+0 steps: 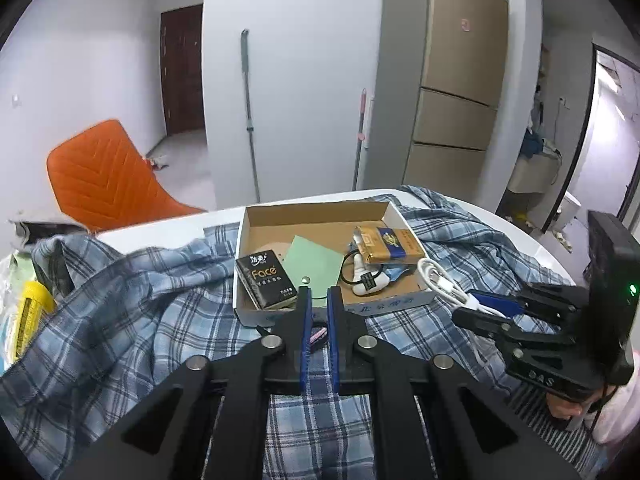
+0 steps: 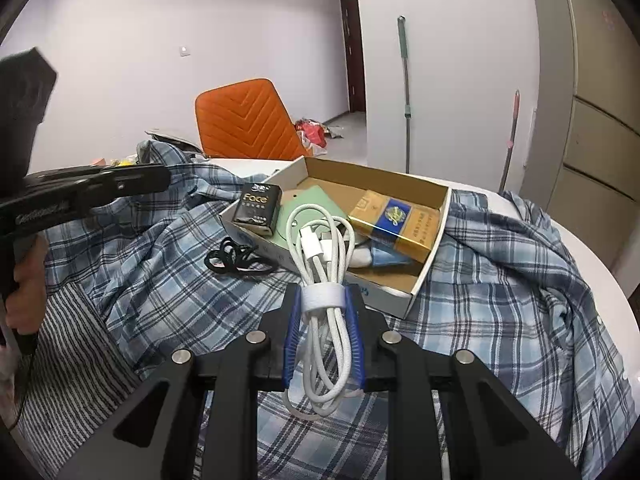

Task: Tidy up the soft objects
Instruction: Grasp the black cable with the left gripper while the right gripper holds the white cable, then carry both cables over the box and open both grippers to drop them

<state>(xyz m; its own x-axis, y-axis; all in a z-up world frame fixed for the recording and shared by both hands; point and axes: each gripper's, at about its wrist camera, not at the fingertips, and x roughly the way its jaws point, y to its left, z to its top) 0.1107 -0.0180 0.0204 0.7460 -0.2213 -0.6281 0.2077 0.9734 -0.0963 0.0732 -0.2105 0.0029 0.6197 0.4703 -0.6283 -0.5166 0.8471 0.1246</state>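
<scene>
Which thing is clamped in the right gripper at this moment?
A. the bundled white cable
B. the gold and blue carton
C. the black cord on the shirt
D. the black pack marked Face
A: the right gripper is closed on the bundled white cable, pinching it at its strap just short of the cardboard box.

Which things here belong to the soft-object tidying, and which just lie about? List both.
Job:
white cable, clamped in right gripper
cardboard box
black cord on plaid shirt
left gripper

Lying about:
orange chair
mop
fridge
</scene>
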